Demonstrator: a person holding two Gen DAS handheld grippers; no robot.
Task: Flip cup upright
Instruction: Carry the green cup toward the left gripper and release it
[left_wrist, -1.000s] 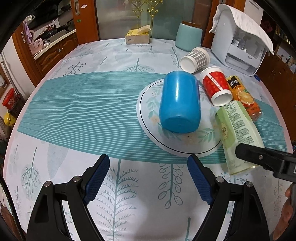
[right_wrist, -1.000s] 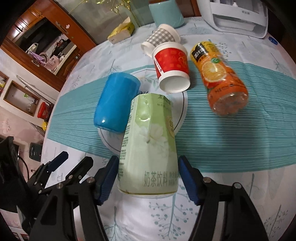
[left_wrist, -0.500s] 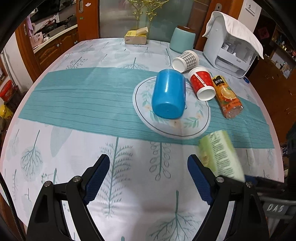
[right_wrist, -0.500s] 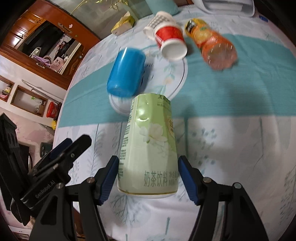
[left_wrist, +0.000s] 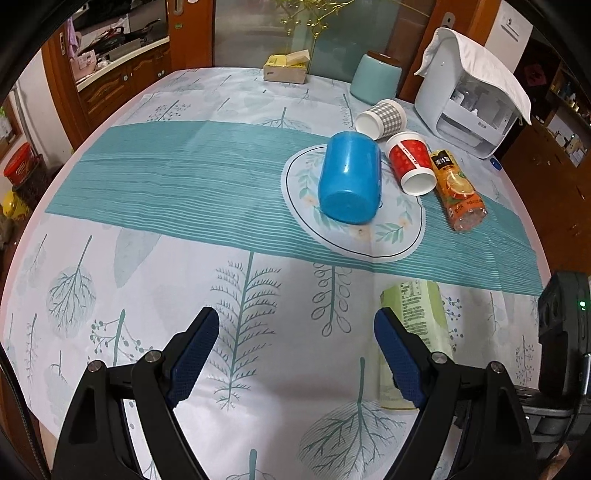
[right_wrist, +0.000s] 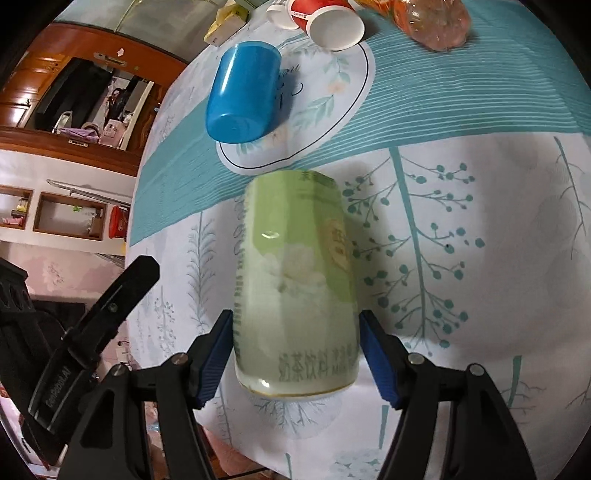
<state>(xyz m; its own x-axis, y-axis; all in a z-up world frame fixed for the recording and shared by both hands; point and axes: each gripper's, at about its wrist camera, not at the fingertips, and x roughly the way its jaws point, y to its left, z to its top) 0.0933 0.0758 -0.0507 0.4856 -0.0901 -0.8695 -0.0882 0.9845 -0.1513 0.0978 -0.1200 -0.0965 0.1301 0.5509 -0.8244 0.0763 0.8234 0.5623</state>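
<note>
Here the right claw (right_wrist: 295, 354) pinches the pale green cup (right_wrist: 295, 291), its blue pads pressed on either side of the cup near the end closest to the camera. In the right wrist view the cup is blurred and points away along the fingers, over the white leaf-print part of the tablecloth; whether its far end touches the cloth cannot be told. In the left wrist view the same green cup (left_wrist: 417, 332) shows partly behind the right-hand pad of the left claw (left_wrist: 295, 350), which is spread wide with nothing between its pads, hanging over the near part of the table (left_wrist: 147, 277). A blue cup (left_wrist: 349, 177) lies on its side on the round white mat (left_wrist: 391, 243), its closed bottom turned toward the cameras. Just beyond it a red paper cup (left_wrist: 410, 162) lies on its side with its open mouth toward the near edge, touching a grey checked paper cup (left_wrist: 382, 118) that also lies tipped over. An orange juice bottle (left_wrist: 456, 192) lies just beside the red cup on the teal striped band. At the far edge stand a light teal canister (left_wrist: 375, 81), a yellow tissue box (left_wrist: 286, 68) and a white appliance (left_wrist: 469, 107) with a cloth draped over it.
</note>
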